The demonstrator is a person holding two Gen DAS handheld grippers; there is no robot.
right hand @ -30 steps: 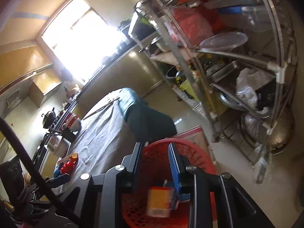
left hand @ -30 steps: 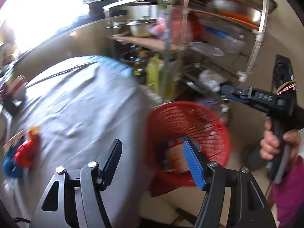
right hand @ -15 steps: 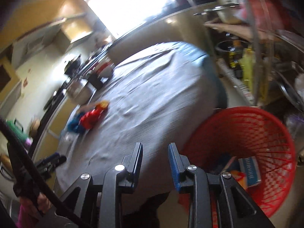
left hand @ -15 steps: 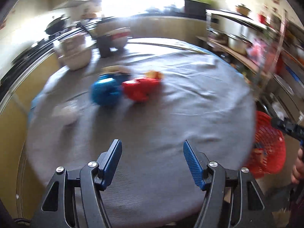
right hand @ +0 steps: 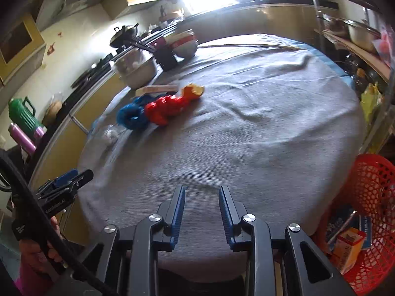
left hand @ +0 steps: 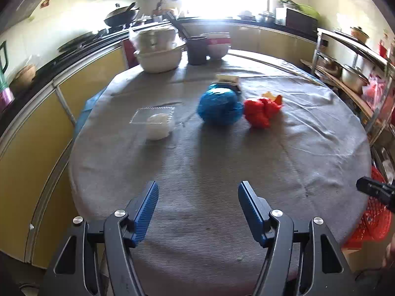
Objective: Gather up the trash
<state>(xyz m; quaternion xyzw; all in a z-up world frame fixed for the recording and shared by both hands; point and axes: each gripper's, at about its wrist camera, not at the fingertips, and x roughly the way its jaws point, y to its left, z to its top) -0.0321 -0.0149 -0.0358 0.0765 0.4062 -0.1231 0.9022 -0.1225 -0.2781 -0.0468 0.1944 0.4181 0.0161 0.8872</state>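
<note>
A: What takes up most of the view?

B: A round table [left hand: 246, 162] under a grey ribbed cloth, wrinkled toward its far side. Beside its right edge, lower down, stands a red plastic basket [right hand: 370, 187] with lattice walls.

A: Anything in the basket?

B: An orange-and-yellow carton [right hand: 349, 249] and some blue-and-white packaging beside it. Nothing else can be made out.

A: And the trash on the table?

B: Near the middle, toward the far side, lie a crumpled blue bag [left hand: 219, 107] and a crumpled red bag [left hand: 259, 111], touching or nearly so. An orange scrap [left hand: 274, 97] sits just behind the red one, and a flat box [left hand: 228, 79] just behind the blue one. To the left is a clear plastic tub [left hand: 155, 120] with something white in it.

A: Other containers?

B: At the far edge, a white basin [left hand: 158, 59] with white bowls stacked in it, a dark cup [left hand: 197, 50], and a red-banded bowl [left hand: 217, 45].

A: How are the tongs placed?

B: Both point down over the near edge. The left tongs [left hand: 197, 213] are spread wide and empty. The right tongs [right hand: 202, 212] stand at a narrow gap, nothing between their blue ribbed pads [right hand: 179, 212]; they touch nothing.
</note>
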